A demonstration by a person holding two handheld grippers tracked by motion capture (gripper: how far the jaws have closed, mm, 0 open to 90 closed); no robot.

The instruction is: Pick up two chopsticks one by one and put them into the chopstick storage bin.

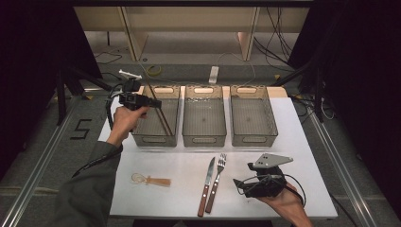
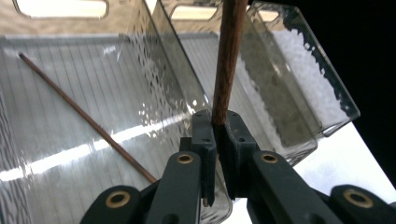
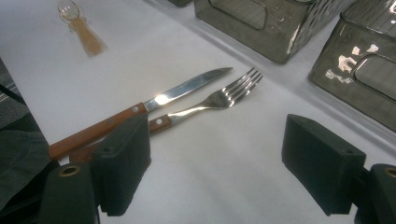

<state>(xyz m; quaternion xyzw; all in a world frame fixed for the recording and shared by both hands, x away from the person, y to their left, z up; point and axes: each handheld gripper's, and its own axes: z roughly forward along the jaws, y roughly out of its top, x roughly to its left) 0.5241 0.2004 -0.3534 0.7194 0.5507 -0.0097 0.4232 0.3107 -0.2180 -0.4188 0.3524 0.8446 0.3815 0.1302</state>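
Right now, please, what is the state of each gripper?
Left gripper: closed on a brown chopstick, above the left bin.
Right gripper: open, holding nothing, near the knife and fork.

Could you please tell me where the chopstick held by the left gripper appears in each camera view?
High view: chopstick slants over the left bin.
Left gripper view: it rises from the clamped jaws to top centre.
Right gripper view: not in it.
Shared landmark: the left bin.
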